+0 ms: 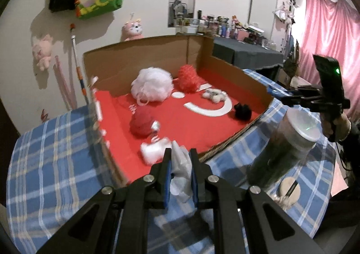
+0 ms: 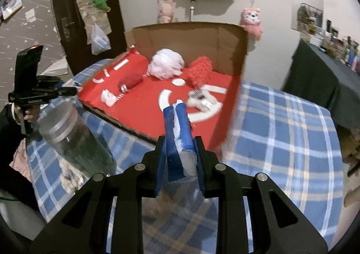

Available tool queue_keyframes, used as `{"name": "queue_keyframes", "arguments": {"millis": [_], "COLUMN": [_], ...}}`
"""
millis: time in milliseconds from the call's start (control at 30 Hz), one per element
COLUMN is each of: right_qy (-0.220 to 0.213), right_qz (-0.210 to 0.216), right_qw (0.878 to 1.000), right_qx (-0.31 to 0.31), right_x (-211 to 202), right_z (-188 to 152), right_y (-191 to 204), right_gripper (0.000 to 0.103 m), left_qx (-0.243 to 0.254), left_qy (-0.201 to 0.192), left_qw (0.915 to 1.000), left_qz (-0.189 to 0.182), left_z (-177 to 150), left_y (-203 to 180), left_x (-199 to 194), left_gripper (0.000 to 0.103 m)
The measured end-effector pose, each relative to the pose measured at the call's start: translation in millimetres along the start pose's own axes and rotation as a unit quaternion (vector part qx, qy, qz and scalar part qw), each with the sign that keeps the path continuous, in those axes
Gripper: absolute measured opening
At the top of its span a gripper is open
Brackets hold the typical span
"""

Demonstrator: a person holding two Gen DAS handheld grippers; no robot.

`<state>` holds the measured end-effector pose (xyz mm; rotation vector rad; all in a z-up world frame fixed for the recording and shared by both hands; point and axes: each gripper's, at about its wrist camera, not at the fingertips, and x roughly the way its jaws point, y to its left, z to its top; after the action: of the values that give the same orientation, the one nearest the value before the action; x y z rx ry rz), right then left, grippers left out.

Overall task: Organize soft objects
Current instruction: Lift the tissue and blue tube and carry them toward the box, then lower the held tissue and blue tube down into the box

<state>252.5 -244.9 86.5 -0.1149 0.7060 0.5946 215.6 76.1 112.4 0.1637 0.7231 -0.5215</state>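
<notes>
Two grippers loaded | left gripper [image 1: 180, 159] clenched on white plastic bag [image 1: 180, 170] | right gripper [image 2: 180, 148] clamped on blue pack [image 2: 177, 128], long axis pointing ahead | cardboard box [image 2: 191, 35] dead ahead on the bench [image 2: 281, 132], left looks nearer

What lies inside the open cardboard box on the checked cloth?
Inside the cardboard box: white pouf, red pouf, red bundle, black tuft, small white toys. Anything beneath them stays hidden.
</notes>
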Motion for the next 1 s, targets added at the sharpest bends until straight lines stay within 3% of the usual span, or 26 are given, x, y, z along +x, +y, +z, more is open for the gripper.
{"name": "queue_keyframes", "arguments": {"millis": [200, 433, 667, 1000], "right_qy": [0.025, 0.071, 0.13, 0.206], "right_qz": [0.019, 0.025, 0.033, 0.027], "right_qw": [0.999, 0.997, 0.991, 0.978], "right_qx": [-0.023, -0.021, 0.015, 0.03], "right_x": [25, 67, 121, 189], "right_z": [40, 79, 106, 116], "right_y": [14, 22, 14, 5], "right_gripper": [0.023, 0.023, 0.023, 0.023], "left_qx": [0.015, 0.0, -0.012, -0.027], "left_qy": [0.021, 0.065, 0.115, 0.179], "left_qw": [0.9996, 0.9976, 0.9932, 0.9835], "left_qz": [-0.015, -0.027, -0.015, 0.01], "left_z": [38, 75, 93, 99], "left_y": [-15, -23, -15, 6], "left_x": [23, 65, 121, 183], "left_gripper": [0.015, 0.015, 0.015, 0.015]}}
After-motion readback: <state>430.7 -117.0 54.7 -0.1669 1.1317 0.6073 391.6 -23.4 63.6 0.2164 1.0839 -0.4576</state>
